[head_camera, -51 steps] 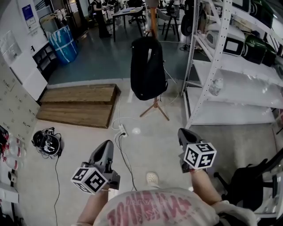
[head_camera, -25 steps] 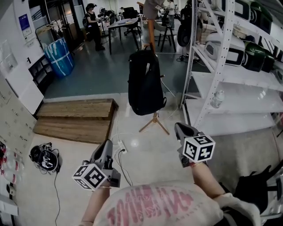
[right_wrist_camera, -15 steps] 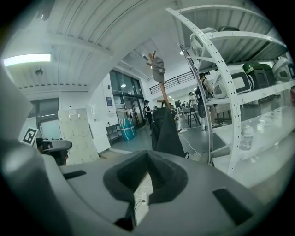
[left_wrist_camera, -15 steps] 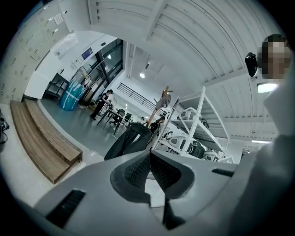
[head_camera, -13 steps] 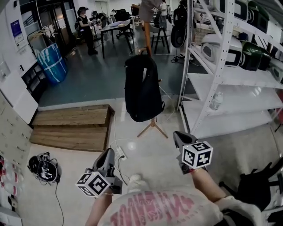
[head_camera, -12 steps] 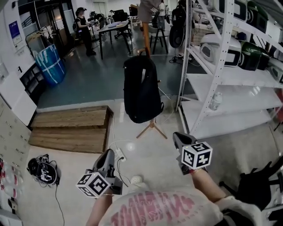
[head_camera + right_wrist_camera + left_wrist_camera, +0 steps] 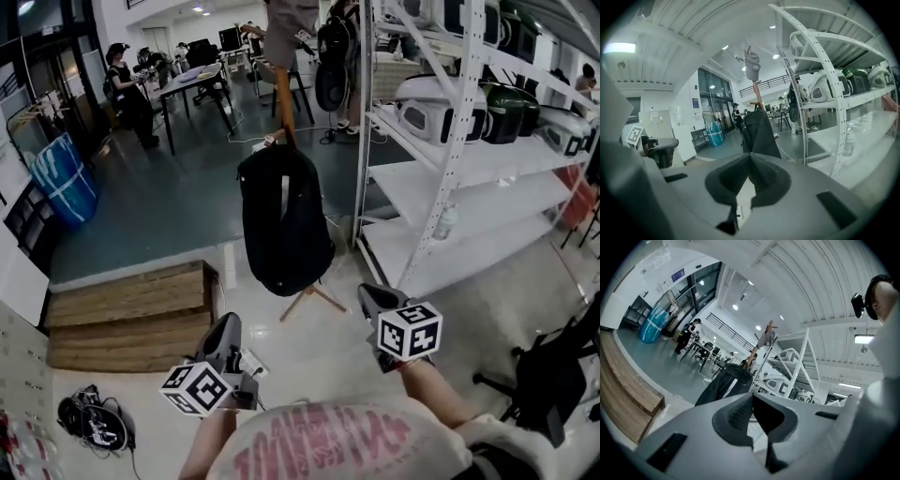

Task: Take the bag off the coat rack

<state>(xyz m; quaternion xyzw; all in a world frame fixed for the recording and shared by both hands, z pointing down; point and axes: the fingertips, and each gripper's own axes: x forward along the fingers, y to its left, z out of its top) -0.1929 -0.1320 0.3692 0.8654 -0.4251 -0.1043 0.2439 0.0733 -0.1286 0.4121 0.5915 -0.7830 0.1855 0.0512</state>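
Observation:
A black backpack point(image 7: 282, 221) hangs by its top loop on a wooden coat rack point(image 7: 280, 117) with tripod feet. It shows ahead in the left gripper view point(image 7: 725, 386) and the right gripper view point(image 7: 760, 132) too. A grey cap point(image 7: 752, 66) sits on the rack's top. My left gripper point(image 7: 226, 329) is shut and empty, low and left of the bag, well short of it. My right gripper point(image 7: 371, 298) is shut and empty, low and right of the bag, a little nearer to it.
White metal shelving point(image 7: 457, 122) with helmets stands close on the right. A wooden platform point(image 7: 128, 314) lies on the floor at left, a power strip with cables point(image 7: 247, 364) near my feet. A black chair point(image 7: 553, 373) is at right. People and desks stand far back.
I have walked toward the rack: the backpack and shelving have drawn nearer and shifted in the head view. Both grippers have come forward with me and stay shut.

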